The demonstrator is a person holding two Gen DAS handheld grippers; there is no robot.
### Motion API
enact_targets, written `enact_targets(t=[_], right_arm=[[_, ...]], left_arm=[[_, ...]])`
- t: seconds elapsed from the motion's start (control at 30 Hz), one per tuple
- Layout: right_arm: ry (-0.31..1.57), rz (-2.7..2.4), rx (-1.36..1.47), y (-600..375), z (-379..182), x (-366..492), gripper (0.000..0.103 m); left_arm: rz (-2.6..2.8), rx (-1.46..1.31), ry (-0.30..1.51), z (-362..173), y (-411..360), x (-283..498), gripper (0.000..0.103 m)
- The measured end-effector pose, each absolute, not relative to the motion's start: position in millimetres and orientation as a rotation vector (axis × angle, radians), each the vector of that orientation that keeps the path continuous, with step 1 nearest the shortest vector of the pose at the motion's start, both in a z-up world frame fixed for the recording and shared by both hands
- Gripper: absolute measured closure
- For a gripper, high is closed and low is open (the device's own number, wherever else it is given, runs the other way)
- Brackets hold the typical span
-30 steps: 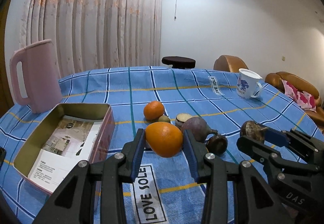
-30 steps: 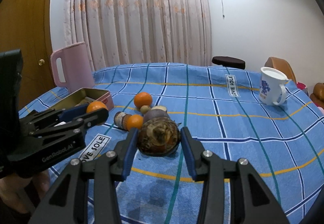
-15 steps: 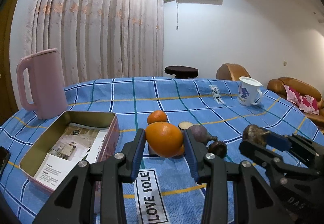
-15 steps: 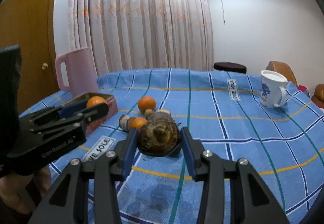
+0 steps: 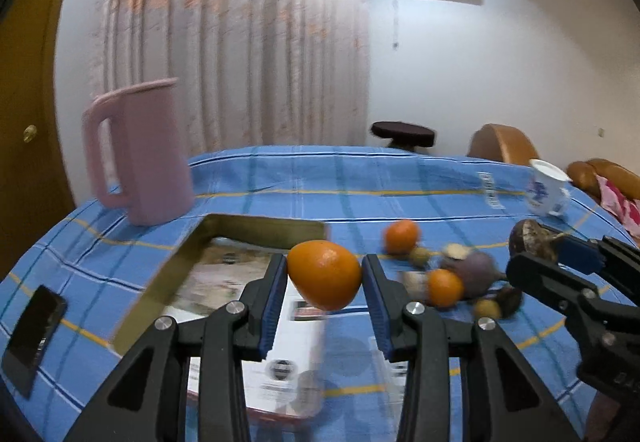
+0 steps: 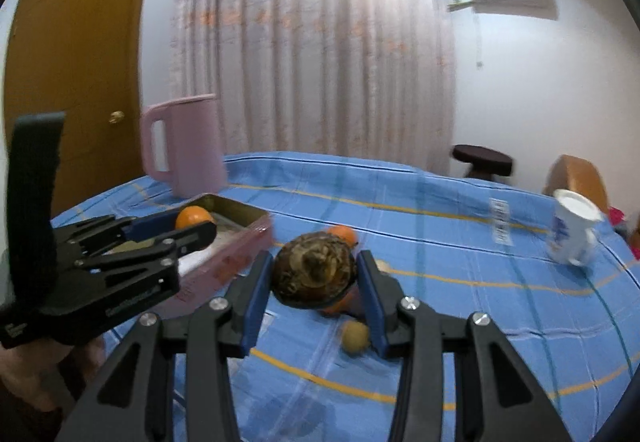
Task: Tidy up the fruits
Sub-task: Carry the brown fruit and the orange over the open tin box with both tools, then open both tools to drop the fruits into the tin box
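My left gripper is shut on a large orange, held in the air over the near right part of an open pink tin box lined with printed paper. My right gripper is shut on a rough brown taro-like root, raised above the blue checked tablecloth. In the left wrist view that root shows at the right edge. Loose produce lies on the cloth: a small orange, another orange, a purple root and small yellowish fruits.
A pink jug stands behind the box at the left. A white mug sits far right. A dark phone lies near the table's left edge. A stool and a sofa stand beyond the table.
Both grippers have swung left and risen with their loads. The orange, held beside the box before, now hangs over it. The root moved toward the box too.
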State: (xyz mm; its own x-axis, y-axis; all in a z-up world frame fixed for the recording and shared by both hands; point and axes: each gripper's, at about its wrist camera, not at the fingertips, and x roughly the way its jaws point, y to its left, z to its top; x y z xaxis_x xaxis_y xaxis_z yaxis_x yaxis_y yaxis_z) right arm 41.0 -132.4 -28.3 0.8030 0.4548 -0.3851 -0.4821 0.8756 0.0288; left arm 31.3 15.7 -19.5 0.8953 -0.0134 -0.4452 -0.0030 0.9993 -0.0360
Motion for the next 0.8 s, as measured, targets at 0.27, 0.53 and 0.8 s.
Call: enact_targets(t=[0.27,0.53,0.8], right_arm=[[0.477,0.653,-0.117,-52,-29,83,0.057],[0.542,0.710,-0.171,-4,-50,98,0.057],[0.598,0.730,-0.212,14,-66,101,0.056]], left_arm=[[0.069,-0.086,0.589,-33,84,61,0.062],[0.097,-0.099,0.625,-45,110,66,0.062],[0.106,-0.107,0.666,-57,114,72,0.062]])
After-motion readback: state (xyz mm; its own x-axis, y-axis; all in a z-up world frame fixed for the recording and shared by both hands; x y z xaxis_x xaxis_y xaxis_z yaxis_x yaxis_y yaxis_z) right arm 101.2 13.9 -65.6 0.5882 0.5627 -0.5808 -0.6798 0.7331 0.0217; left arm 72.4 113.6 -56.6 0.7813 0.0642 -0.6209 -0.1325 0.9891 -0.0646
